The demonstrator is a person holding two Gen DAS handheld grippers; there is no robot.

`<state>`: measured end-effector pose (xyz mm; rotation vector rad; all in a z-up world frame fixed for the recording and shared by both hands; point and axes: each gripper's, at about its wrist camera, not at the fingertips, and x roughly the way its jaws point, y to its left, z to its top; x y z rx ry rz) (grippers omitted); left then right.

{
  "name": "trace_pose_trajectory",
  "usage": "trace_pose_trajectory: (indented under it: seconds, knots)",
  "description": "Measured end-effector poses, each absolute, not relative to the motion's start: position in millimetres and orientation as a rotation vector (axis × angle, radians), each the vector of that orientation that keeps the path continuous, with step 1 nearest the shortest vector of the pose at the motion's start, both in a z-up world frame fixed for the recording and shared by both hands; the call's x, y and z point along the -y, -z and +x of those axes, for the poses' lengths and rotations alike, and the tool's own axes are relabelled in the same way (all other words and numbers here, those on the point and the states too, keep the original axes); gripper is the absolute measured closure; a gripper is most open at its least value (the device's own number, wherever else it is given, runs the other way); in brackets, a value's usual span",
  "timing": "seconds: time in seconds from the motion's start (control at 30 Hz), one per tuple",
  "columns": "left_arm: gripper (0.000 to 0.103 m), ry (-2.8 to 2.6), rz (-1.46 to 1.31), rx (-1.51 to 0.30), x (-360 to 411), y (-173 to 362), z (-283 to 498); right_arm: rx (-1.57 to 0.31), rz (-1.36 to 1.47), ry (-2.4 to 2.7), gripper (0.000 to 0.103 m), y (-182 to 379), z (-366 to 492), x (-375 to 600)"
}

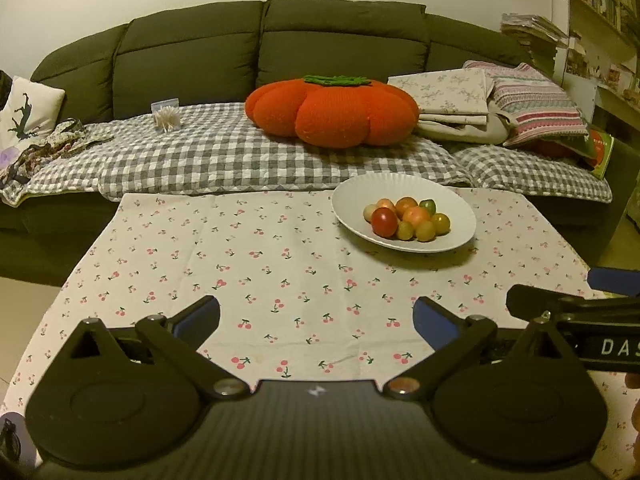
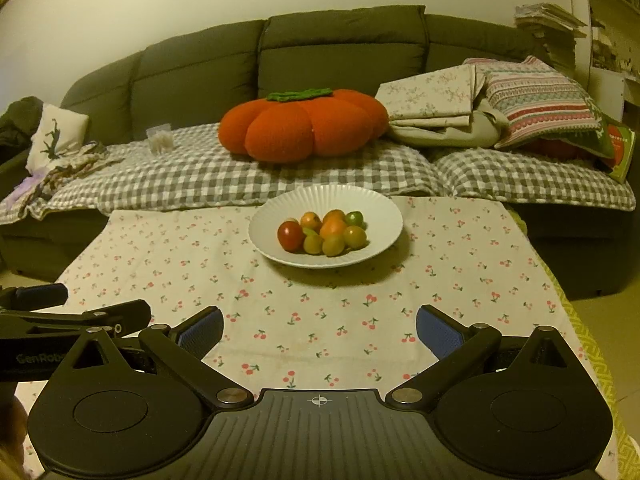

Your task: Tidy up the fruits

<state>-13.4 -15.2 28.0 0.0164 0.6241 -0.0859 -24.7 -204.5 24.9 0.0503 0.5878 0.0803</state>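
A dark sofa (image 2: 340, 52) fills the back of both views, its seat covered by a checked blanket (image 2: 240, 176). On that blanket lie an orange pumpkin cushion (image 2: 304, 124) and, to its right, a pile of folded cloths (image 2: 480, 100). In front of the sofa stands the counter, spread with a cherry-print cloth (image 2: 320, 320). A white plate (image 2: 384, 216) sits on the far half of the cloth, and the fruits (image 2: 324, 232) are heaped in its middle: one red, several orange and yellow, one green. The left gripper (image 1: 316, 320) and right gripper (image 2: 320, 326) are side by side over the counter's near edge, well apart from the plate. Each has its blue-padded fingers (image 2: 202, 334) spread wide with nothing between them.
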Motion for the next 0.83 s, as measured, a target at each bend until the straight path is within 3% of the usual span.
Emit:
trace_pose_trajectory:
  seconds: [0.83]
  knots:
    - [0.001, 0.083, 0.040, -0.624, 15.3, -25.6, -12.0, -0.592, 0.044, -0.083, 0.000, -23.3, -25.5, 201.7]
